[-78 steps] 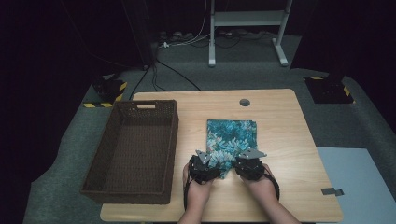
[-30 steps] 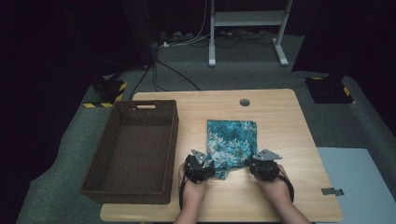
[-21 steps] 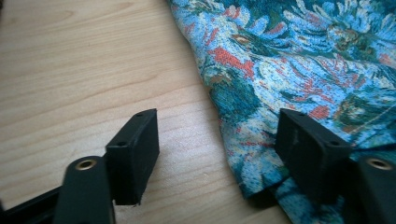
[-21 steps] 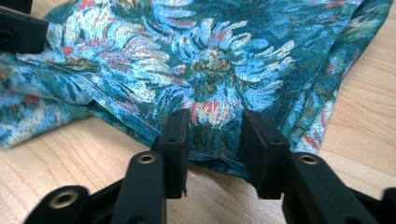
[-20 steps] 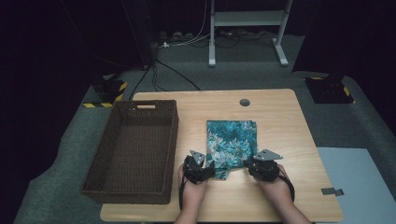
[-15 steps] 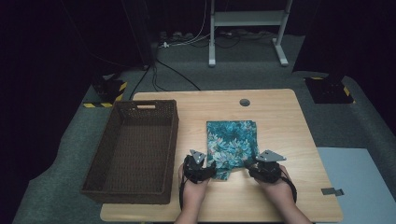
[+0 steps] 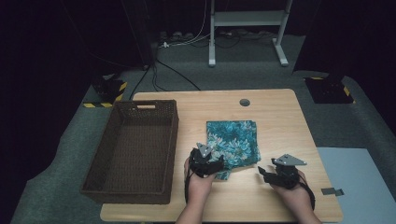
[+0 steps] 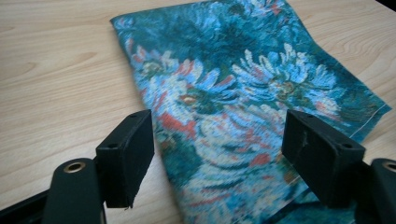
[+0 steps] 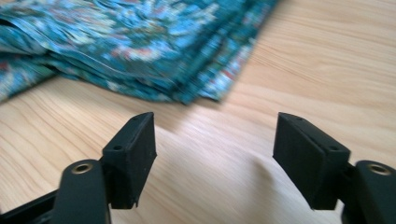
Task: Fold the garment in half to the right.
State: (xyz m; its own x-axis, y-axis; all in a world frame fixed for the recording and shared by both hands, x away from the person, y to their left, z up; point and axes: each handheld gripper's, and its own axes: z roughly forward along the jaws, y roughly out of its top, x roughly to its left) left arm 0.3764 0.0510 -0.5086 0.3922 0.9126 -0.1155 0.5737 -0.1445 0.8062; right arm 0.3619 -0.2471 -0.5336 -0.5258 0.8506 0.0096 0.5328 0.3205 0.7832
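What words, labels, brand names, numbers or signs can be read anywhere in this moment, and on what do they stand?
None can be read.
Folded cloth: a floral print, no lettering.
Wicker basket, wooden table, left gripper and right gripper: no text to be seen.
Yellow and black hazard stripes on the floor blocks: a warning pattern, no words.

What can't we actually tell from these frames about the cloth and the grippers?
- Near edge of the folded floral cloth, high view: the left gripper covers its near-left corner.
- Layer count, right gripper view: the cloth's stacked edges are blurred.
- Cloth's near end, left gripper view: cut off by the bottom edge.
- Right gripper, high view: jaws too small to judge; its own view shows them open.
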